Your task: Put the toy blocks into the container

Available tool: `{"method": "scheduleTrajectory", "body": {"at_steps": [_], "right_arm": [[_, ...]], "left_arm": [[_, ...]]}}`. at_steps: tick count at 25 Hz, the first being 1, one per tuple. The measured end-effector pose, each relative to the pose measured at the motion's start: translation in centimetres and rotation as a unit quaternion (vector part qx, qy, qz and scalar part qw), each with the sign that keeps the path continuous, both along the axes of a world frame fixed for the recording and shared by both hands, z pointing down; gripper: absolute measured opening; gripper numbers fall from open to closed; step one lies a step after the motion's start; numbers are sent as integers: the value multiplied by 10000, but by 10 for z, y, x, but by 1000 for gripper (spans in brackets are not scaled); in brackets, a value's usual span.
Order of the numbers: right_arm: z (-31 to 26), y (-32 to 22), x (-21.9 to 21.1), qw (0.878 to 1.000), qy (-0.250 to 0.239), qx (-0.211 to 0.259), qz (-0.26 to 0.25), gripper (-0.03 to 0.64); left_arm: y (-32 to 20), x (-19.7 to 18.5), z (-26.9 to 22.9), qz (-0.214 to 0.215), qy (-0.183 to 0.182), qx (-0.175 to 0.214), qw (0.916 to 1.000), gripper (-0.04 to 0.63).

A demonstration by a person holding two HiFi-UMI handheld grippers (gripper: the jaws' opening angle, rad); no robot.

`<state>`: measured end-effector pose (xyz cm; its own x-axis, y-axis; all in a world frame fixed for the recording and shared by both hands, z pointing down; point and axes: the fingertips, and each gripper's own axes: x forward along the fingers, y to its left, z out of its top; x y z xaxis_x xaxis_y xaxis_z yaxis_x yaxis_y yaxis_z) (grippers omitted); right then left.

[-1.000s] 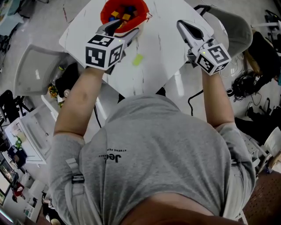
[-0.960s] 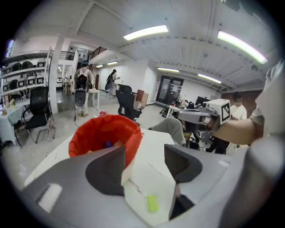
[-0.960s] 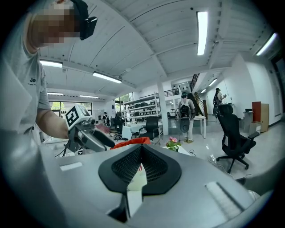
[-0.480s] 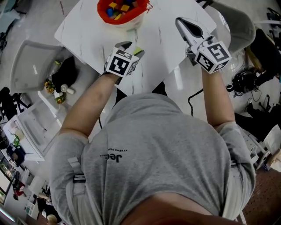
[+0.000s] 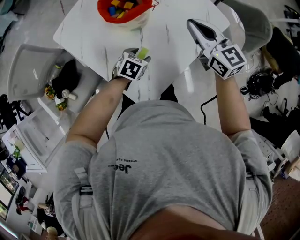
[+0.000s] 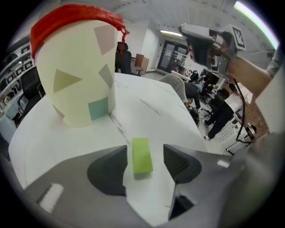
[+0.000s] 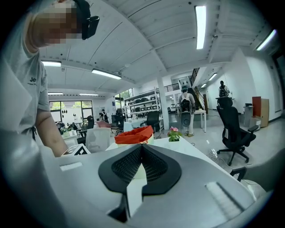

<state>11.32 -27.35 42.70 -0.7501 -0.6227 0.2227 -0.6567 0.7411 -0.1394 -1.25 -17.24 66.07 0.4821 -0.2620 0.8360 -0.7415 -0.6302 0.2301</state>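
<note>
White marbled table (image 6: 178, 129) in an open office carries the work. The left gripper (image 6: 145, 156) points steeply down at it with its jaws spread, one on each side of the green block (image 6: 142, 153). Neither pad touches the block, which lies flat on the table. This straddle probably sets up a pinch across the block's narrow sides. Beyond the jaws and to their left stands the container (image 6: 75, 80), cream with a red rim, with coloured blocks (image 5: 119, 5) already inside. The right gripper (image 7: 141, 156), well off to the right, has its jaws pressed together on nothing, presumably parked clear.
</note>
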Motion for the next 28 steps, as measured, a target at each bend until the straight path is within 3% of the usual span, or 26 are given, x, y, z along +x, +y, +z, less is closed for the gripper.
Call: {"method": "scheduleTrajectory", "body": {"at_steps": [5, 7, 10, 14, 28], "right_arm": [[0, 8, 5, 10000, 33, -6, 15, 3], [1, 10, 8, 10000, 41, -3, 50, 3], [0, 13, 13, 9999, 43, 6, 96, 3], [-4, 13, 18, 9999, 27, 26, 163, 3], [-31, -3, 1, 9996, -52, 265, 92, 3]], "left_arm": [[-5, -6, 10, -49, -255, 58, 9996, 288], [-8, -11, 12, -32, -346, 104, 9993, 190], [-14, -19, 7, -84, -424, 160, 9989, 188], [-16, -12, -7, -28, -164, 189, 9997, 187], [-60, -14, -130, -34, 485, 1105, 9927, 186]]}}
